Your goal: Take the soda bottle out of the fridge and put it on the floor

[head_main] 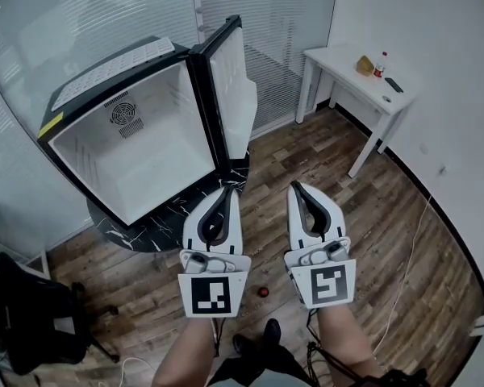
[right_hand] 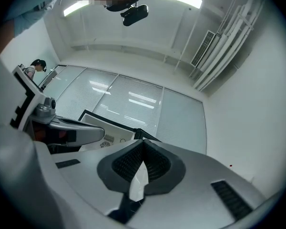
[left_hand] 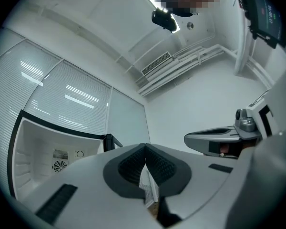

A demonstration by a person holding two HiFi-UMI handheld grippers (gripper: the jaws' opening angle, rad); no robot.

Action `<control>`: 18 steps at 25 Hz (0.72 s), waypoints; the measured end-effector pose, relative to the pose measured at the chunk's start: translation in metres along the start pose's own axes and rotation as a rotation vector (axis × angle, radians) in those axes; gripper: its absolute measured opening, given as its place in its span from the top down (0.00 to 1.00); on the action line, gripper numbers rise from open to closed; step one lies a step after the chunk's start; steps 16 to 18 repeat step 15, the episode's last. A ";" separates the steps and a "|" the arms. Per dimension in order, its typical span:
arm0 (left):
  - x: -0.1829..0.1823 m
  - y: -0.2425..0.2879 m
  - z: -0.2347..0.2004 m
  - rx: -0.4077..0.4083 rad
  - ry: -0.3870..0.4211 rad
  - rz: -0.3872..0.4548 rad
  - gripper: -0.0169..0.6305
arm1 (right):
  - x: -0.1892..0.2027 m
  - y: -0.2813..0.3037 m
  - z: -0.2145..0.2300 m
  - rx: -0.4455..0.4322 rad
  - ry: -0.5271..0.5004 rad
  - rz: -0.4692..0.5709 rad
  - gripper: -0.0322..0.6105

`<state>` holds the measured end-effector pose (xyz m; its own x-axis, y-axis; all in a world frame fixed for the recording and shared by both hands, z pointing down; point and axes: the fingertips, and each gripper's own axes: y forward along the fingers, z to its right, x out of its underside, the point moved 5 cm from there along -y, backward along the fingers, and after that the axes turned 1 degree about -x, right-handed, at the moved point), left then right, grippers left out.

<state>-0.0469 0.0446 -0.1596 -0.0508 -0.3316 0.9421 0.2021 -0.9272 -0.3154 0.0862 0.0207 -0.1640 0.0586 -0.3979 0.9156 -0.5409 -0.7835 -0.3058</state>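
Left gripper (head_main: 227,189) and right gripper (head_main: 298,186) both clenched on nothing; open white boxy fridge (head_main: 137,147) bare; small red-topped thing (head_main: 263,291) on brown wooden floor (head_main: 387,216), probably the soda bottle; dark shoes (head_main: 272,329) close by could kick it.

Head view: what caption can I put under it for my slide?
Both shut and empty, left gripper and right gripper side by side before the open, empty fridge.
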 end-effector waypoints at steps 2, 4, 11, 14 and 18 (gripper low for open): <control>-0.007 -0.002 0.001 -0.001 0.005 0.010 0.96 | -0.005 -0.003 -0.002 -0.001 -0.004 0.003 0.93; -0.013 -0.001 0.002 0.005 0.018 0.017 0.96 | -0.009 -0.003 -0.001 -0.002 -0.006 0.005 0.93; -0.022 0.000 0.007 -0.002 0.020 0.028 0.96 | -0.014 -0.006 -0.001 -0.016 -0.006 0.001 0.93; -0.024 -0.008 0.009 -0.002 0.021 0.025 0.96 | -0.017 -0.012 -0.005 -0.019 -0.014 0.006 0.93; -0.024 -0.011 0.009 -0.002 0.020 0.024 0.96 | -0.018 -0.014 -0.006 -0.021 -0.016 0.010 0.93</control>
